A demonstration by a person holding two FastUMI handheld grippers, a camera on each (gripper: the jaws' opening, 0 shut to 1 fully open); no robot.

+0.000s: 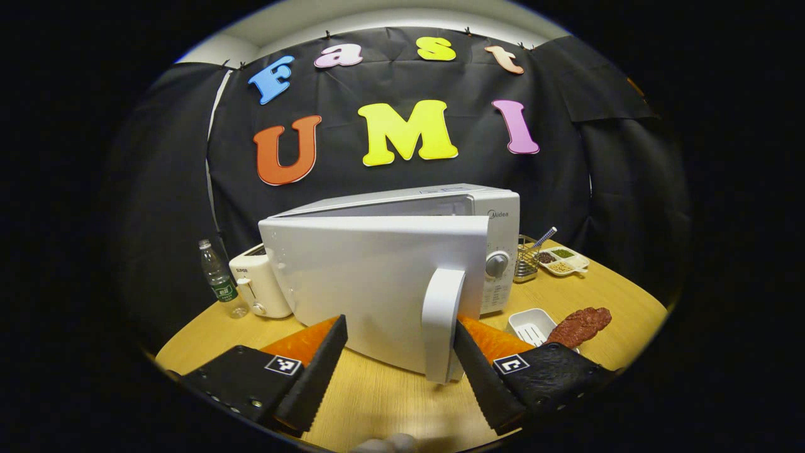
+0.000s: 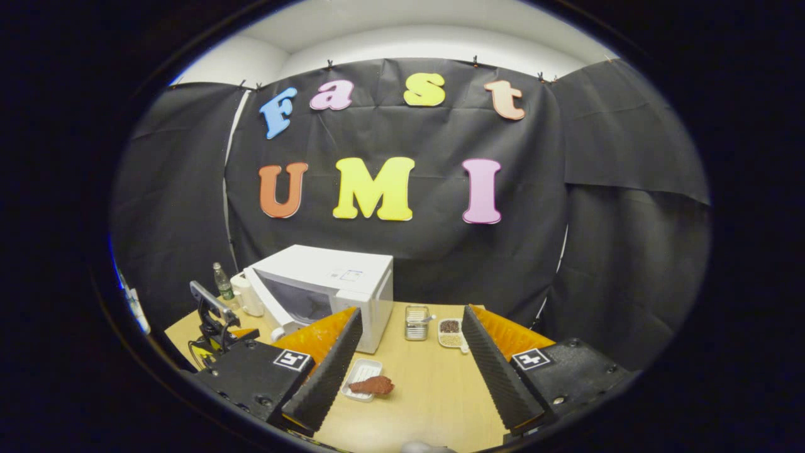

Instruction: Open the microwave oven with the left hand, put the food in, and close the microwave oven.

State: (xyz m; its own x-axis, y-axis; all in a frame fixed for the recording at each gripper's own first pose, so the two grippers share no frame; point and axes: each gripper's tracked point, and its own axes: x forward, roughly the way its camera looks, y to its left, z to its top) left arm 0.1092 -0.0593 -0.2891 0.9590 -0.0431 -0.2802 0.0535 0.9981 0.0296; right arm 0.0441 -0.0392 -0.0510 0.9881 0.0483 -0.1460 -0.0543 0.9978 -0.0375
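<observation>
The white microwave (image 1: 497, 220) stands on the wooden table, its door (image 1: 371, 277) swung partly out toward me. The door's handle (image 1: 440, 324) sits between the fingers of my left gripper (image 1: 400, 324), close against the right finger (image 1: 478, 371); the jaws are wide apart, so it is open. A brown piece of food (image 1: 578, 324) lies half on a small white tray (image 1: 531, 324) to the right of the microwave. In the right gripper view the food (image 2: 372, 385) lies below my right gripper (image 2: 410, 314), which hangs open and empty above the table.
A white toaster (image 1: 258, 286) and a water bottle (image 1: 217, 280) stand left of the microwave. A wire holder (image 1: 527, 258) and a divided dish of grains (image 1: 563, 259) sit at its right rear. In the right gripper view the left gripper's body (image 2: 214, 321) shows at the door.
</observation>
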